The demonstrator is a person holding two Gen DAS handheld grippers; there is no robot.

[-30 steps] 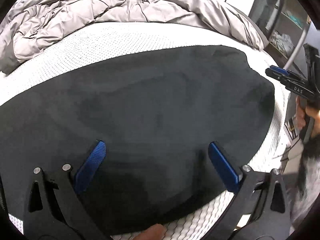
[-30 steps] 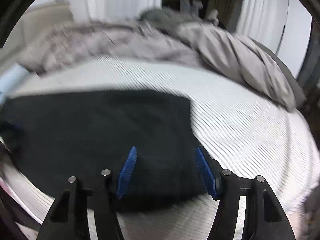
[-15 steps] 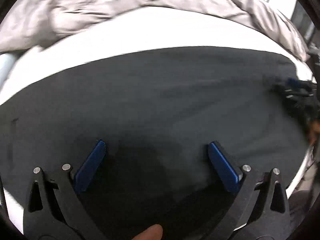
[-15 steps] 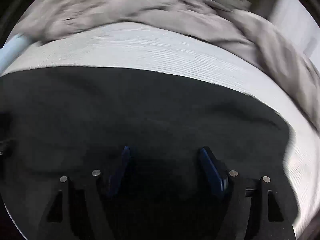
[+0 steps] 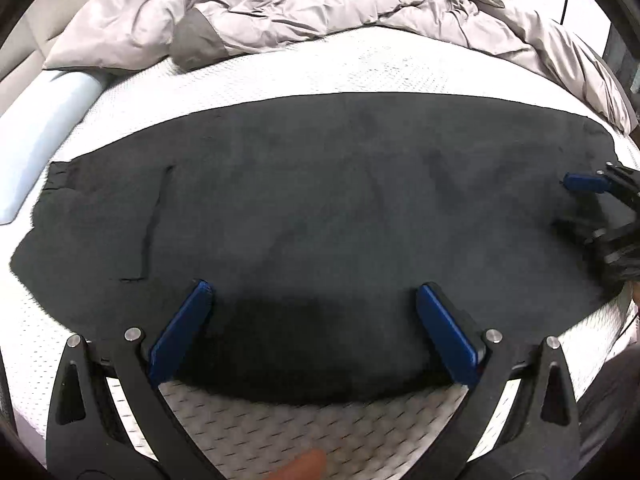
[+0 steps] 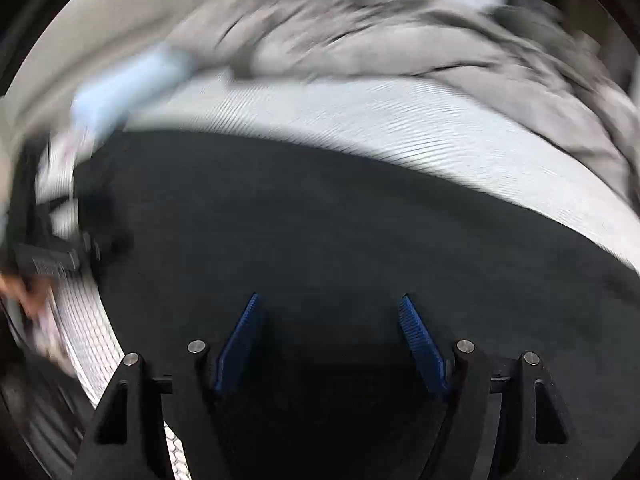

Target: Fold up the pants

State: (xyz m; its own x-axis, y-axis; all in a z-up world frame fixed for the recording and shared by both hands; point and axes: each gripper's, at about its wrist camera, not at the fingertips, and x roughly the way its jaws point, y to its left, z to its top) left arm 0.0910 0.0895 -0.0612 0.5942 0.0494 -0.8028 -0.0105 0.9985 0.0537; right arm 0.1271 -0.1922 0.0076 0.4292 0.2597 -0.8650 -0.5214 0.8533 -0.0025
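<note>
L gripper (image 5: 312,312): fingers spread wide apart, nothing between the blue pads, hovering low over the near edge of the black pants (image 5: 320,208). R gripper (image 6: 330,320): jaws also apart, empty, poised over the pants farther along; in the left-wrist view it shows at the far right edge w/ one blue pad over the cloth's right end. Right-wrist view is motion-blurred, so whether either tool touches fabric can't be told.

Handling, as a judgement: soft fleece-like knit, light, limp, no stiffness, so it'll drape and sag from any pinch point and drag on the textured mattress (image 5: 360,64) rather than slide. Not fragile. Best hold looks like a pinch through both layers at the near hem/edge, one gripper toward each end, so the fold lifts evenly and doesn't bunch in the middle.

Looks: matte black, lying flat and spread lengthwise across the white mattress, mostly smooth w/ a few shallow creases. Gathered waistband at left end; a pocket seam (image 5: 154,224) runs down nearby. Near edge sits close to the mattress front.

Beyond: rumpled grey duvet (image 5: 304,4) heaped at the back, pale blue bolster (image 5: 44,132) at left, both apart from the pants.
</note>
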